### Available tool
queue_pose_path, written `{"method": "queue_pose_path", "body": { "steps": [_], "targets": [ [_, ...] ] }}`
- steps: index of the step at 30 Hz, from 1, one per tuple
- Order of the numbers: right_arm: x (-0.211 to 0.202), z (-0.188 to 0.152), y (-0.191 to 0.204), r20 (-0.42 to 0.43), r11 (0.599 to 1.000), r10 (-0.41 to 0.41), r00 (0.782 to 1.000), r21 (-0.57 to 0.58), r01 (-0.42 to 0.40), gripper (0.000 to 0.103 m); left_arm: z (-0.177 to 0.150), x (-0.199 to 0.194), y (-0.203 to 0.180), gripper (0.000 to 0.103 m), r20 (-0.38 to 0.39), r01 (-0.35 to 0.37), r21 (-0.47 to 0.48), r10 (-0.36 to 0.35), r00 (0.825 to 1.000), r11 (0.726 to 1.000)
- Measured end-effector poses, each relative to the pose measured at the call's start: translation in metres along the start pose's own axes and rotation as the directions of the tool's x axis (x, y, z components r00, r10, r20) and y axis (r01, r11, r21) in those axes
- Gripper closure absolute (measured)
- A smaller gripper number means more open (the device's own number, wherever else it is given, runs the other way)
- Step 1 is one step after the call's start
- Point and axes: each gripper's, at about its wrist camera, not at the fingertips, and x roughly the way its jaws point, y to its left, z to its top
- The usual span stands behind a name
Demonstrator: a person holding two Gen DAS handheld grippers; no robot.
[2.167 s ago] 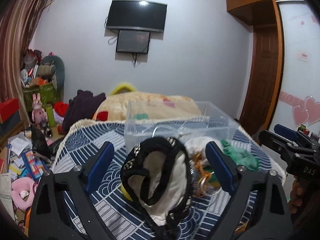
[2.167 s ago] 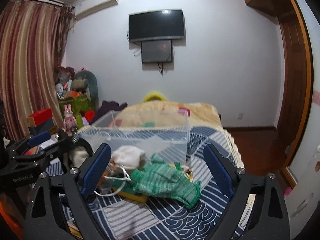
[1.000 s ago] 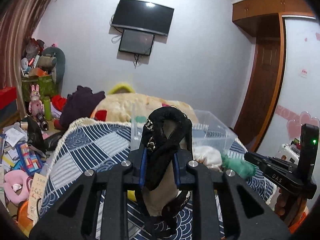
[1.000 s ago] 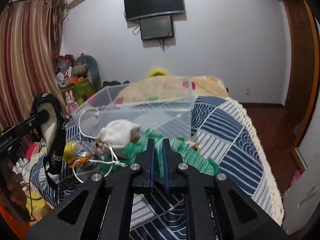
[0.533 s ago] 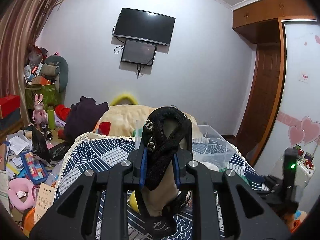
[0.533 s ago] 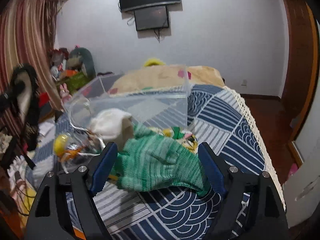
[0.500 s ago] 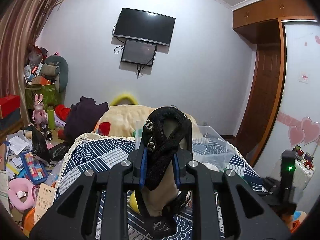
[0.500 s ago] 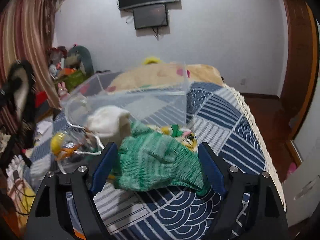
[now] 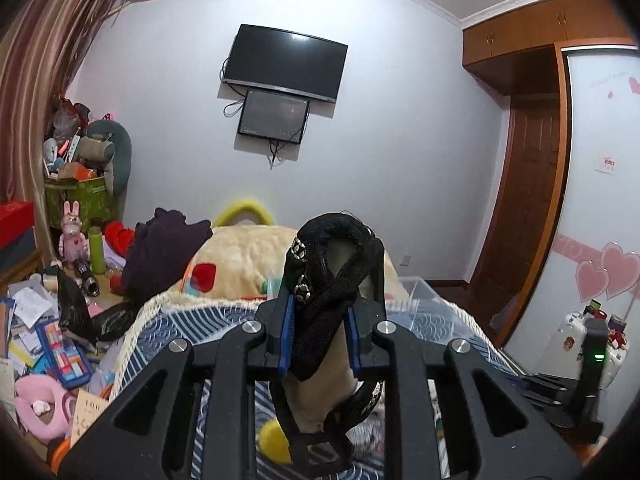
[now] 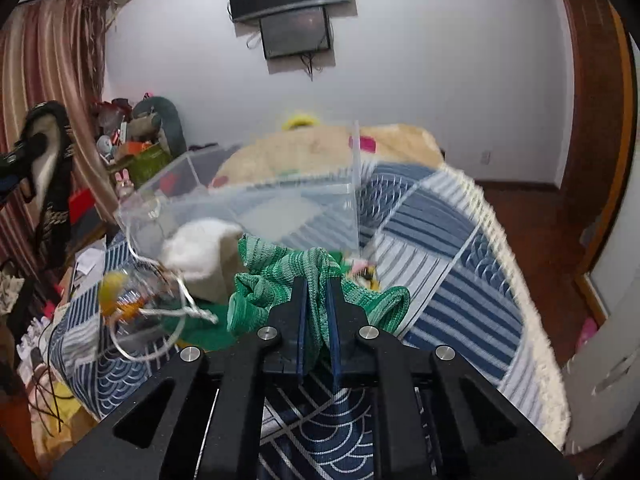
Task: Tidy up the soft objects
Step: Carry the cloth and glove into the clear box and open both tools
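Note:
My left gripper (image 9: pixel 320 332) is shut on a black and cream fabric pouch (image 9: pixel 334 264) and holds it up above the bed; the pouch also shows at the far left of the right wrist view (image 10: pixel 50 168). My right gripper (image 10: pixel 318 320) is shut on a green knitted glove (image 10: pixel 280 276) lying on the blue patterned bedspread (image 10: pixel 448 264). A clear plastic box (image 10: pixel 256 208) stands just behind the glove. A white soft bundle (image 10: pixel 200 248) and a yellow and orange trinket with white cord (image 10: pixel 120 292) lie to the glove's left.
A beige blanket (image 9: pixel 240 256) and a dark purple garment (image 9: pixel 160 252) lie at the far end of the bed. Toys, papers and boxes (image 9: pixel 44 320) clutter the floor on the left. A wooden door (image 9: pixel 520 216) and wardrobe are on the right.
My right gripper has closed on the green glove, which was between open fingers half a second ago. My left gripper has raised the pouch a little higher.

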Motion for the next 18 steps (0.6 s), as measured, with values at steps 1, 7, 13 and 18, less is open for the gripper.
{"method": "queue_pose_path", "body": {
  "steps": [1,7,13,18],
  "targets": [
    [-0.004,0.004,0.001,0.015,1.0,-0.001,1.0,-0.001,0.001,0.095,0.004,0.003,0.0,0.081,0.003,0.002,0.001,-0.002,1.0,1.0],
    [-0.03,0.034,0.005,0.115,1.0,0.004,0.993,-0.005,-0.003,0.095,0.025,0.028,0.001,0.081,0.006,-0.019,0.019,0.019,1.0,1.0],
    [-0.022,0.07,0.02,0.163,0.998,-0.018,0.986,-0.061,0.029,0.095,0.033,0.059,0.006,0.081,-0.01,-0.042,0.009,0.042,0.999,0.999],
    [0.002,0.093,0.031,0.159,0.996,-0.007,0.987,-0.088,0.021,0.095,0.032,0.08,0.01,0.081,-0.025,-0.048,-0.002,0.047,0.999,0.999]
  ]
}}
